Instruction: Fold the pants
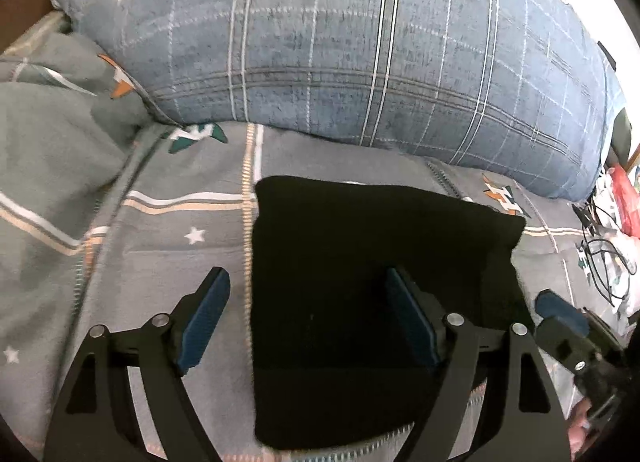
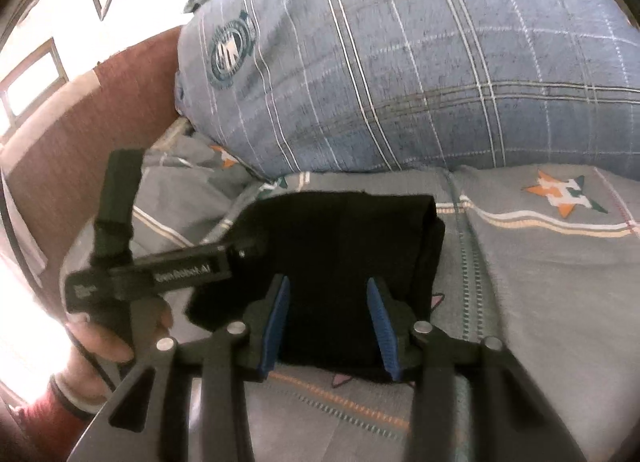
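The left gripper (image 1: 306, 314) is held low over the bed, tilted forward and down, with its two blue-padded fingers (image 1: 206, 316) spread wide and nothing between them; one finger hangs over the grey bedsheet (image 1: 160, 238) and the other over the black pants (image 1: 372, 270). In the right wrist view the same tool is seen from the side, gripped by a bare hand (image 2: 116, 336) with a red cuff at the wrist. The right gripper (image 2: 330, 322) is likewise held open, its blue pads parted and hovering just above the near edge of the pants (image 2: 340, 246) without pinching the cloth. The pants are seen folded into a compact dark rectangle that lies flat on the bedsheet, toward the middle of the bed and just in front of the large blue plaid pillow (image 1: 360, 50), which is propped along the head edge. Whether any finger touches the fabric cannot be told. Folds and seams in the pants are lost in the black of the cloth, and the near edge is partly covered by the gripper linkages. In the left wrist view only one pad and part of the body of the right gripper (image 1: 560, 314) are shown at the right edge, the rest being cut off. A tangle of cables (image 1: 604, 238) beyond the bed's right edge is blurred and hard to make out.
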Motion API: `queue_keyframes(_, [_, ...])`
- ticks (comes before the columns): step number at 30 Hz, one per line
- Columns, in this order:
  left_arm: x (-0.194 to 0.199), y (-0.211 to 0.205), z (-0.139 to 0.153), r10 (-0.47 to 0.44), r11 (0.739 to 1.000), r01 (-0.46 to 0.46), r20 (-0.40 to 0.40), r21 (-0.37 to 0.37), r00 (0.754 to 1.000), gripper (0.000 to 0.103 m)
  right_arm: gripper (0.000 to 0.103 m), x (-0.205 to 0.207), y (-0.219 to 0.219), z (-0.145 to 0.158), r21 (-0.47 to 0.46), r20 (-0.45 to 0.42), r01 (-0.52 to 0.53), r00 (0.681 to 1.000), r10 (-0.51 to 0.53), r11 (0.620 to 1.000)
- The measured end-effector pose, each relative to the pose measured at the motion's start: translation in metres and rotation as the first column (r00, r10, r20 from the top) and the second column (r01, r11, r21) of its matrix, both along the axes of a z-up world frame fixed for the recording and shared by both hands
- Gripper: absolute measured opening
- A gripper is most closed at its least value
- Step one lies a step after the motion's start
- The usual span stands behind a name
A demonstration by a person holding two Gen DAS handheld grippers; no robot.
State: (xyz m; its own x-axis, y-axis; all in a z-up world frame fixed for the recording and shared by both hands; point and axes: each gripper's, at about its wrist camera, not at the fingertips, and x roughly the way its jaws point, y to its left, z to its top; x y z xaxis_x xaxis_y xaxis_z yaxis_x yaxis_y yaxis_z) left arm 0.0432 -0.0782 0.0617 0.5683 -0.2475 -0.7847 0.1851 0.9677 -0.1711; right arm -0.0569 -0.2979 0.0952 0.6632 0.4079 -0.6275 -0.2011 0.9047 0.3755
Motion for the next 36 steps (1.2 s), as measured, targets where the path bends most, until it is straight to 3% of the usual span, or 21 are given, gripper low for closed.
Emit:
queue_keyframes(9, [-0.05, 0.007, 0.032, 0.028, 1.0, -0.029, 0.083, 0.01, 0.996, 0.083, 0.046, -0.039, -0.004, 0.027, 0.03, 0.054, 0.027, 0.998, -0.029, 0.999])
queue_keyframes(13, [-0.076, 0.007, 0.042, 0.031, 0.999, -0.032, 0.122, 0.003, 0.992, 0.083, 0.055, -0.058, -0.001, 0.036, 0.036, 0.083, 0.025, 0.996, -0.028, 0.999])
queue_keyframes(17, [-0.091, 0.008, 0.046, 0.033, 0.999, -0.034, 0.136, 0.003, 0.99, 0.083, 0.055, -0.069, 0.002, 0.04, 0.018, 0.091, 0.033, 0.995, -0.034, 0.999])
queue_keyframes(23, [-0.106, 0.012, 0.048, 0.043, 0.999, -0.045, 0.146, 0.013, 0.988, 0.083, 0.063, -0.074, 0.008, 0.04, -0.045, 0.093, 0.086, 0.992, -0.082, 0.995])
queue_keyframes(29, [-0.116, 0.017, 0.049, 0.07, 0.997, -0.076, 0.172, 0.026, 0.982, 0.083, 0.078, -0.071, 0.023, 0.037, -0.112, 0.095, 0.148, 0.986, -0.138, 0.983])
queue_keyframes(36, [-0.131, 0.022, 0.054, 0.101, 0.993, -0.112, 0.265, 0.027, 0.959, 0.083, 0.081, -0.067, 0.035, 0.03, -0.109, 0.081, 0.153, 0.986, -0.145, 0.982])
